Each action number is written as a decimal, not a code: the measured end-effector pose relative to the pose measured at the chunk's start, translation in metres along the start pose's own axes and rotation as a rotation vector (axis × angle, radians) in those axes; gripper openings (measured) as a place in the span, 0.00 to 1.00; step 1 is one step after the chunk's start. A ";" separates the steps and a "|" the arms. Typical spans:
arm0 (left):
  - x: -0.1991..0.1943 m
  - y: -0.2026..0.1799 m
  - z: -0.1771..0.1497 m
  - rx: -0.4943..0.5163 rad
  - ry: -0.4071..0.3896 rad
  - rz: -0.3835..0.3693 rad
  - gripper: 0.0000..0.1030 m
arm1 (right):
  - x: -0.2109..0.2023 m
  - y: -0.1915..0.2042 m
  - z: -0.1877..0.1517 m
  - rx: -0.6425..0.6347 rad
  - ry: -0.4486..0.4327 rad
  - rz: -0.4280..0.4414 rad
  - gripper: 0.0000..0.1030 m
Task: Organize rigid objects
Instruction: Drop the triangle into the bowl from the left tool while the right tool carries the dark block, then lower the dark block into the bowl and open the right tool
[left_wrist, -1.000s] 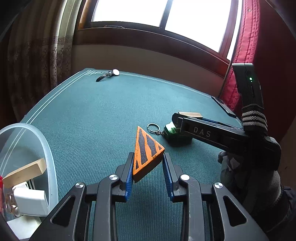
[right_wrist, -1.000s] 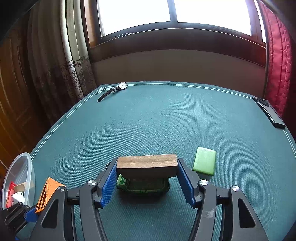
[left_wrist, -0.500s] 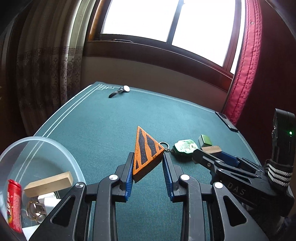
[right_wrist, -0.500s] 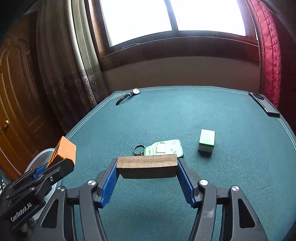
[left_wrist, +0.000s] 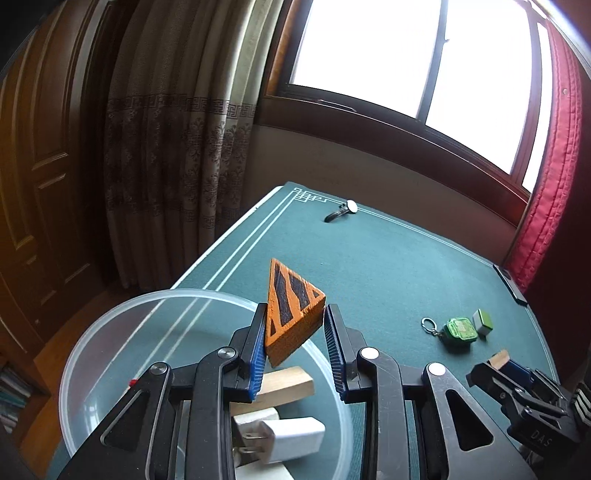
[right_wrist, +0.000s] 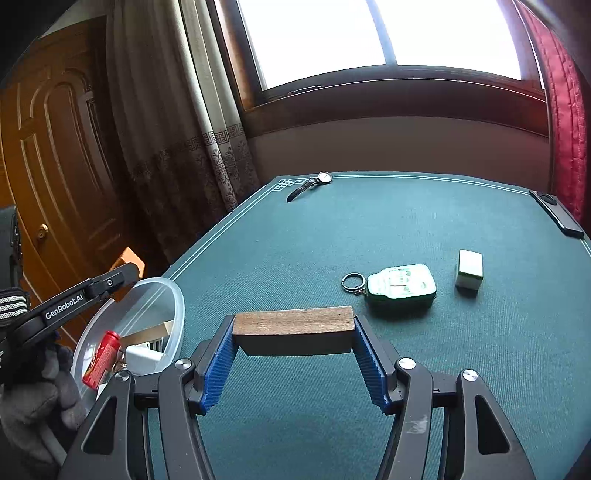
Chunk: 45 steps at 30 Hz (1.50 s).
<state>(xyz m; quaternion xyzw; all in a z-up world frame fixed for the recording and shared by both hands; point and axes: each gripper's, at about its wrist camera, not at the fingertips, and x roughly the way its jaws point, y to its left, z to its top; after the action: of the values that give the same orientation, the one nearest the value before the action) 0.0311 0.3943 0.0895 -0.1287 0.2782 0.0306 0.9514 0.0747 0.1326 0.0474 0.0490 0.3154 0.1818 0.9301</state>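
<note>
Fingers (right_wrist: 88, 291) marked "GenRobot.AI", perhaps "DAS".

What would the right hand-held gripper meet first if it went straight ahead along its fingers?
Probably the green keychain case on the table, slightly right of centre beyond the held wooden block. Depth is unclear, so it might pass above.

Ahead of the fingers stood a bright window (right_wrist: 384, 33), patterned curtains (left_wrist: 177, 147) and a wooden door (right_wrist: 55, 155) leftward.

A triangular block (left_wrist: 291, 306) sits between the left jaws above a bowl (left_wrist: 92, 339), while a keychain (right_wrist: 399, 286) and small box (right_wrist: 470, 273) lie beyond the right jaws.
</note>
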 end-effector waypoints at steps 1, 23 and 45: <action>0.001 0.005 0.002 -0.014 0.003 0.015 0.34 | 0.001 0.003 0.000 -0.002 0.001 0.005 0.63; -0.035 0.049 0.030 -0.110 -0.104 0.060 0.75 | 0.020 0.095 -0.005 -0.121 0.069 0.220 0.63; -0.045 0.065 0.037 -0.149 -0.128 0.066 0.79 | 0.026 0.107 -0.014 -0.136 0.077 0.279 0.72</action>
<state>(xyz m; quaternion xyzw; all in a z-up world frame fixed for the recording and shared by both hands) 0.0042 0.4676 0.1288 -0.1874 0.2180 0.0908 0.9535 0.0523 0.2414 0.0438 0.0221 0.3277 0.3318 0.8843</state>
